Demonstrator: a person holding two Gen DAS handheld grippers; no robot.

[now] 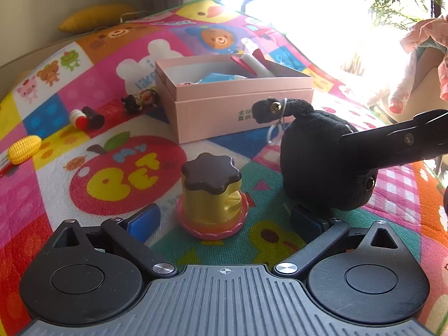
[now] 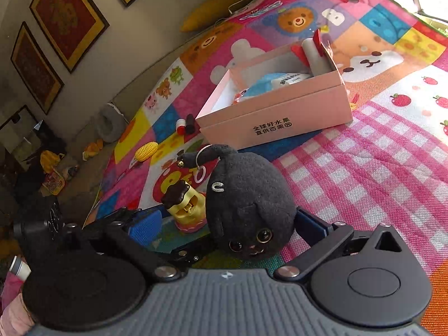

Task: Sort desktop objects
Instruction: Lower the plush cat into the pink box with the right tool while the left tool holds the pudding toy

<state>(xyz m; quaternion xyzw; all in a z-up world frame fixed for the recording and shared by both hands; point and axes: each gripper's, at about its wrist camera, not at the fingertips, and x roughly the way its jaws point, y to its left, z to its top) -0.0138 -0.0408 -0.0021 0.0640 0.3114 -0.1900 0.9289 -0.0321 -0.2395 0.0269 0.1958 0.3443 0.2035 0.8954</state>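
Note:
A yellow pudding toy [image 1: 211, 196] with a brown top stands on the colourful play mat [image 1: 112, 84], between the blue pads of my left gripper [image 1: 224, 219]. That gripper is open and its pads are clear of the toy. Right of the toy lies a black plush cat [image 1: 322, 162]. One finger [image 1: 392, 145] of my right gripper reaches across the cat. In the right wrist view the plush cat [image 2: 252, 204] sits between the fingers of my right gripper [image 2: 228, 226]. This gripper is open, with a gap at its left pad. The pudding toy [image 2: 186, 207] stands just left of the cat.
An open pink box [image 1: 238, 103] [image 2: 277, 112] behind the toys holds a blue packet and a white tube. On the mat to the left lie a yellow corn toy [image 1: 23, 148], a red-and-dark cylinder [image 1: 86, 117] and a small figurine [image 1: 140, 99]. A person in pink clothes [image 1: 420, 56] sits far right.

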